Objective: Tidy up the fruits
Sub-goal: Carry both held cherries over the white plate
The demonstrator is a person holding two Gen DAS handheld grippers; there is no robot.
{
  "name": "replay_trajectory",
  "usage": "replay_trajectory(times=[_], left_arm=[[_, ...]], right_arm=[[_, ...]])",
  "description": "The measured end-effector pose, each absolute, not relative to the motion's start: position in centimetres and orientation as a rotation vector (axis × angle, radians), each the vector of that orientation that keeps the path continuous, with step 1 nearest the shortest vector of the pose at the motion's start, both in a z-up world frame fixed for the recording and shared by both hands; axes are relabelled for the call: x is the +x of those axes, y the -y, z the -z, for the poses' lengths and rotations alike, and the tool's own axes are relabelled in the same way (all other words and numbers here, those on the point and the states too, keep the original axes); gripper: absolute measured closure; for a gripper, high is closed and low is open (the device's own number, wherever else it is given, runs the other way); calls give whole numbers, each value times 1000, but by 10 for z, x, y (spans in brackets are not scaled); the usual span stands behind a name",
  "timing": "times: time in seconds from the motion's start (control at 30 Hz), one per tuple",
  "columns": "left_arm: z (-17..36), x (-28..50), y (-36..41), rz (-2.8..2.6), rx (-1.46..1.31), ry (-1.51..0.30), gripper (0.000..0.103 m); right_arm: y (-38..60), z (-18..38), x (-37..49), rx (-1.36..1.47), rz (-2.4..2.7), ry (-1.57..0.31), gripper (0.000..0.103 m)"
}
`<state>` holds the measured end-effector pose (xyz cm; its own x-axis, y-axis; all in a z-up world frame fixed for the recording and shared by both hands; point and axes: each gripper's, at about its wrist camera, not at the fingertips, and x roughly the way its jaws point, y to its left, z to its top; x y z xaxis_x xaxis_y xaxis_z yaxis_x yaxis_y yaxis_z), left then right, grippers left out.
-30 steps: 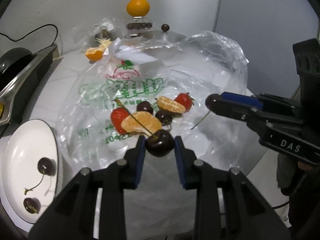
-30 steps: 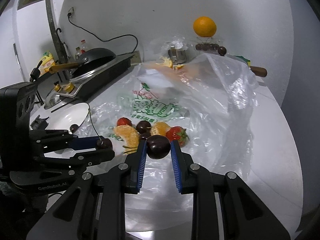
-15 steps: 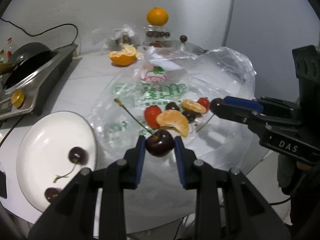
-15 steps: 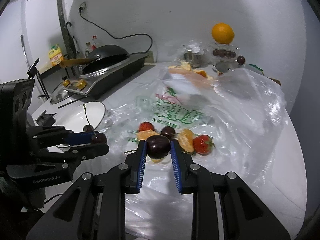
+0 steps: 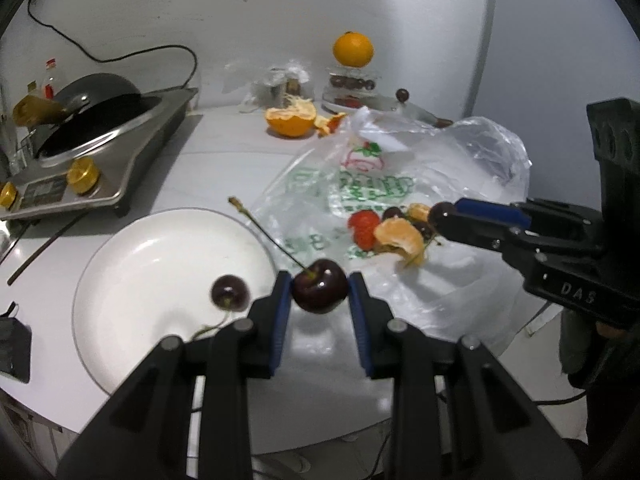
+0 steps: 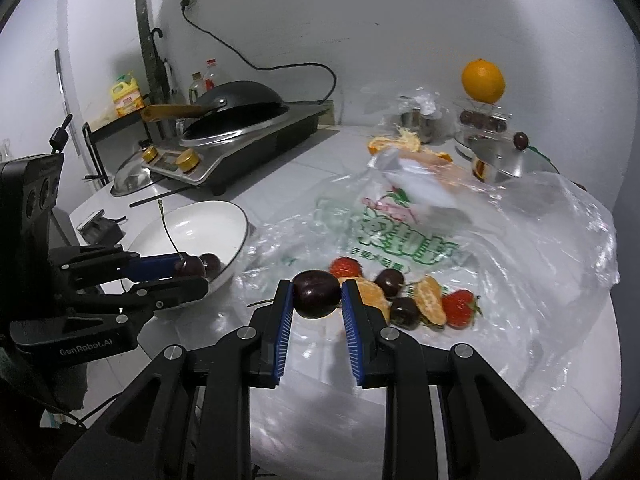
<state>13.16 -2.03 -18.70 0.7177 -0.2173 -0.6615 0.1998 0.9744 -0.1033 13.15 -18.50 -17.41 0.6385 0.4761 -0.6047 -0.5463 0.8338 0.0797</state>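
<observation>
Both grippers have travelled sideways off the plastic bag point(image 5: 404, 184) toward the white plate point(image 5: 132, 264) since the earlier frames; the plate, then at the edge of the left wrist view, now fills its lower left. Left gripper point(image 5: 319, 294): jaws pinching a dark cherry point(image 5: 319, 286), stem slanting up and away to the left, fruit hanging just past the plate's near right rim, so the plate lies immediately left of the jaws. Right gripper point(image 6: 317, 295): jaws likewise clamped on a second dark cherry point(image 6: 316, 294), stem not clearly visible, positioned over the bag's near edge with the plate further off to its left. Left gripper is therefore nearer the plate and, by my judgement, should release first; the right must cross behind or wait, since the left gripper sits between it and the plate. Count, right wrist view: one cherry visible on the plate point(image 6: 211, 263) (the rest of the dish is masked by the gripper body), two cherries in jaws, two loose cherries on the bag point(image 6: 389, 280), two strawberries point(image 6: 460, 307), two peeled tangerine pieces point(image 6: 430, 304). Also on the counter point(image 5: 224, 160): one whole orange point(image 5: 353, 49) perched on a glass container at the back, one opened orange peel point(image 5: 291, 119), a stove with wok point(image 5: 92, 108) at left.
</observation>
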Motion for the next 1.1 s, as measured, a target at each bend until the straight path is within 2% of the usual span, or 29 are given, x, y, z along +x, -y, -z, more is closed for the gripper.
replay_trajectory(times=[0.63, 1.1], left_arm=[[196, 121, -55, 134, -86, -708, 73], [222, 137, -73, 152, -119, -770, 74]], right_arm=[[112, 174, 130, -186, -645, -664, 77], [80, 182, 146, -210, -671, -691, 77]])
